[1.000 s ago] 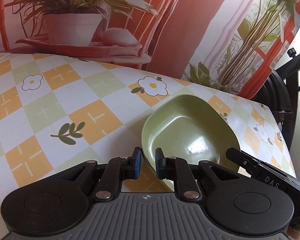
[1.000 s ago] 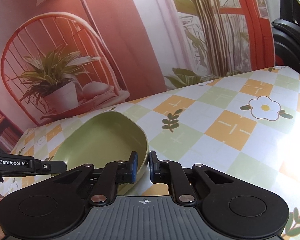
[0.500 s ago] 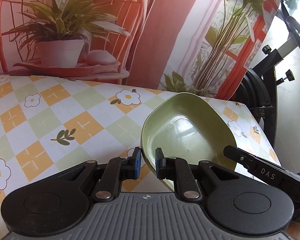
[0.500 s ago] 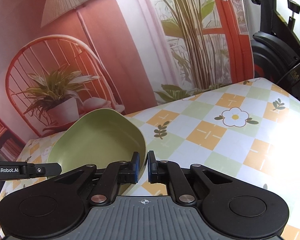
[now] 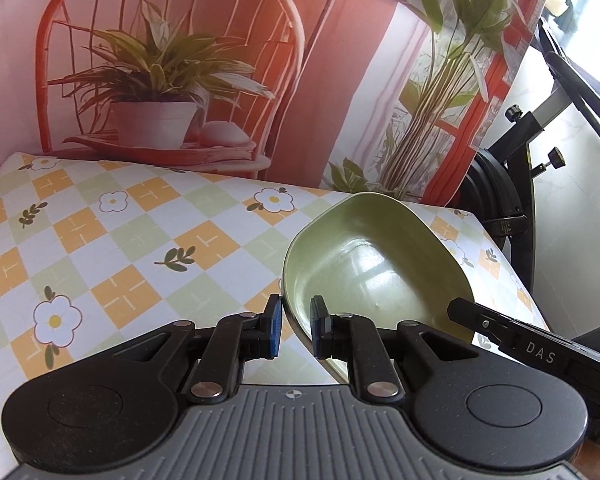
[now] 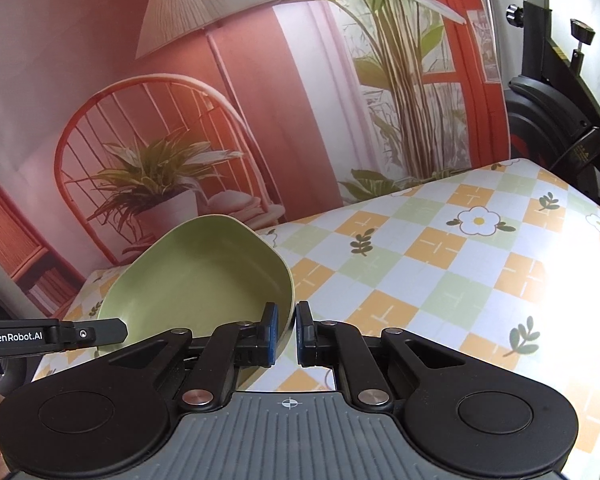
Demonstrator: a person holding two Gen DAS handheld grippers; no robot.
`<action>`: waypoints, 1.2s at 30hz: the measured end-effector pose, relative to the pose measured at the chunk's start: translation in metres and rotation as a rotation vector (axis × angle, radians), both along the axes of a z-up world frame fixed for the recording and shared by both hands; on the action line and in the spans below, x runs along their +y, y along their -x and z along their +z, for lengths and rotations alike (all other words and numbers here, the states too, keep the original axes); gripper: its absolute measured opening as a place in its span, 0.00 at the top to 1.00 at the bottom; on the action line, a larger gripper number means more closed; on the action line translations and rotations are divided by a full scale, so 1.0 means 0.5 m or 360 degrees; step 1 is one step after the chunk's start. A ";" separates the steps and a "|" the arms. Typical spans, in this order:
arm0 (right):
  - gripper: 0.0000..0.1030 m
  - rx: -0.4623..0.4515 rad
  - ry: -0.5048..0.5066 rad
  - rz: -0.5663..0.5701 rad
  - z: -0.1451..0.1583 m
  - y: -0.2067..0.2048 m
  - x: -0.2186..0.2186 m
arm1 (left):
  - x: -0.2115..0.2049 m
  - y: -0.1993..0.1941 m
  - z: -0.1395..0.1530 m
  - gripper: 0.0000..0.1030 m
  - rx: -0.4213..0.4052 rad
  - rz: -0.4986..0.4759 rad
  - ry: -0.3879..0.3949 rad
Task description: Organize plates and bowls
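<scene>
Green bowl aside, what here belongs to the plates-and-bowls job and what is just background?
Job:
green bowl
left gripper, shut on its rim
right gripper, shut on the opposite rim

Background:
floral tablecloth
printed plant backdrop
exercise bike

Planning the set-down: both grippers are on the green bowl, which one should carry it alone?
Either, marginally right. The left gripper and the right gripper each pinch opposite rims of the green bowl, held tilted above the checked tablecloth. The right wrist view shows more bare cloth ahead for placing.
</scene>
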State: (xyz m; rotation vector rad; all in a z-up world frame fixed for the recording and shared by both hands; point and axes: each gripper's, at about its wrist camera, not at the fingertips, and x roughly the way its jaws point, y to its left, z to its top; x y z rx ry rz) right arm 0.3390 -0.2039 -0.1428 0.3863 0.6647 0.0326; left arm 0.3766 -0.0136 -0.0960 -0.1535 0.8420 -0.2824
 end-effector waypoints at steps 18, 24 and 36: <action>0.92 0.0005 0.0031 0.0208 0.028 0.079 0.196 | 0.183 0.145 0.028 0.85 -0.0064 0.0215 0.0080; 0.92 0.0047 0.0063 0.0267 0.014 0.088 0.246 | 0.232 0.181 0.000 0.85 -0.0053 0.0304 0.0123; 0.92 0.0145 0.0174 0.0307 -0.018 0.079 0.298 | 0.276 0.193 -0.067 0.85 0.0022 0.0357 0.0147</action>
